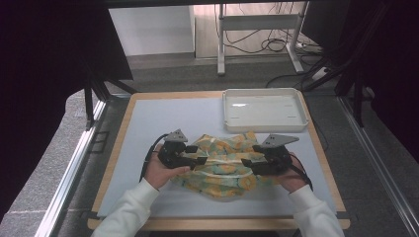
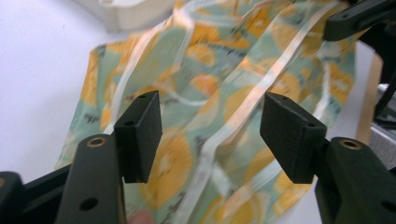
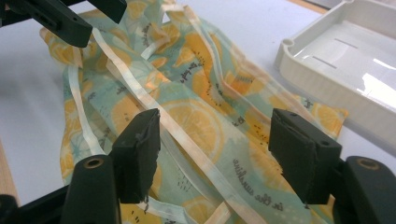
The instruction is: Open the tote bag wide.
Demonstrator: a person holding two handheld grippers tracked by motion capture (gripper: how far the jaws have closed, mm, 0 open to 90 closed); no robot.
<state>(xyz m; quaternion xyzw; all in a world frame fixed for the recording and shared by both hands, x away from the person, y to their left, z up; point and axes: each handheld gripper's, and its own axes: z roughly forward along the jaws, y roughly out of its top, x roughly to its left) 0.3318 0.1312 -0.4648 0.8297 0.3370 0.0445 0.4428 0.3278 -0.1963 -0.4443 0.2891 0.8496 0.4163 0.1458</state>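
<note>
— Where do we stand with the left gripper [image 1: 200, 161]?

— Its jaws are spread wide with nothing pinched between them; in the left gripper view the printed cloth [image 2: 219, 116] lies beyond the pads [image 2: 140, 135], not pressed by them. The right gripper [image 1: 249, 162] is the same: jaws well apart over the cloth [image 3: 196, 121], nothing clamped.

— And the cloth itself?

— It lies crumpled on the pale table [image 1: 163, 118], between our two grippers and just in front of the white tray [image 1: 265, 109], one corner reaching close to the tray's near wall. It's a thin fabric with orange slices printed on green, and pale ribbon-like straps [image 3: 140, 93] run across it.

— How do we expect it to behave?

— Light and completely limp, we'd say. It will sag and fold wherever we lift it, and a single grip would let the rest trail. It's not fragile, but thin layers can slip out of the pads if we catch too little.

— So where do we take hold?

— We'd go for an edge or corner on each side, gathering a fold thick enough to bite. The straps are tempting, but they look loose and could pull through or tangle, so we'd rather grip the body of the fabric near them.
</note>
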